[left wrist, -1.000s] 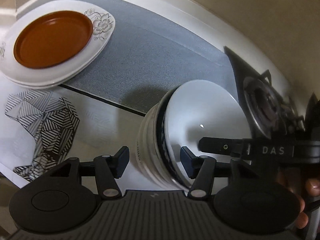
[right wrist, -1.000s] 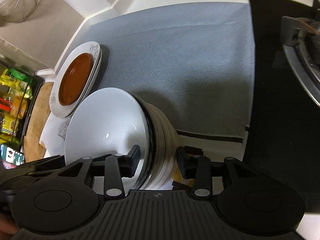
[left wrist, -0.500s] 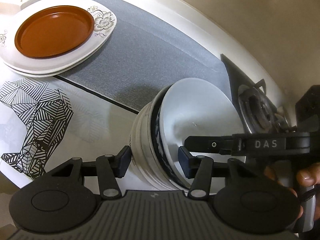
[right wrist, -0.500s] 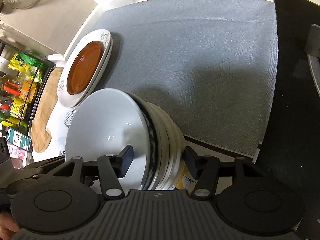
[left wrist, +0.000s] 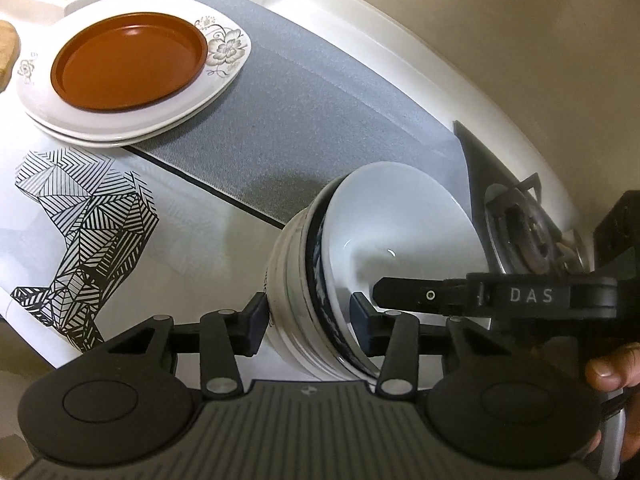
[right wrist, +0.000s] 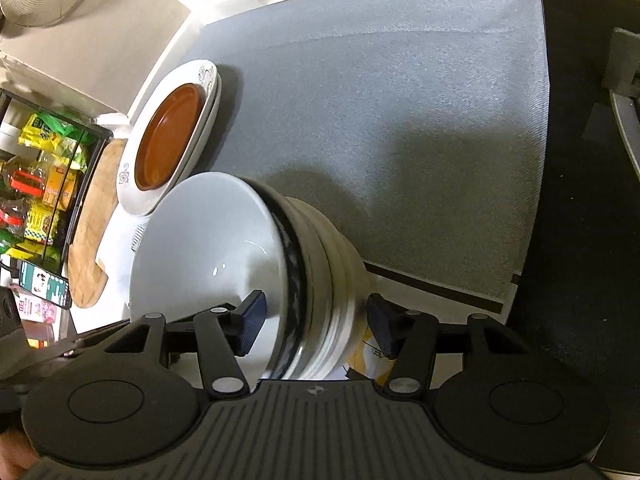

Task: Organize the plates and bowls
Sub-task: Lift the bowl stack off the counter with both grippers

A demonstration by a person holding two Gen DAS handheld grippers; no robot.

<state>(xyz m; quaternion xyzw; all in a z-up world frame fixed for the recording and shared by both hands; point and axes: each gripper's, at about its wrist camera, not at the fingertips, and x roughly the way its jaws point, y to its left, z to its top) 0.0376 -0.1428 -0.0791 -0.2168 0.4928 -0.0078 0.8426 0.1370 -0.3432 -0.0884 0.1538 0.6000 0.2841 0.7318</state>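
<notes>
Bowls (left wrist: pixel 384 240) in a stack are being squeezed by the left gripper (left wrist: pixel 308 316), its jaws just closing; the right gripper (right wrist: pixel 316 320) jaws are being kept open around them.

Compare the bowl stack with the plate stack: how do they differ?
The bowl stack is deep and tall; the plate stack is flat and low. The bowl stack shows a dark blue patterned band; the plate stack has floral rims under a brown plate. The plate stack overlaps the grey mat; the bowl stack is nearer the cameras. Both are mostly white and nested.
</notes>
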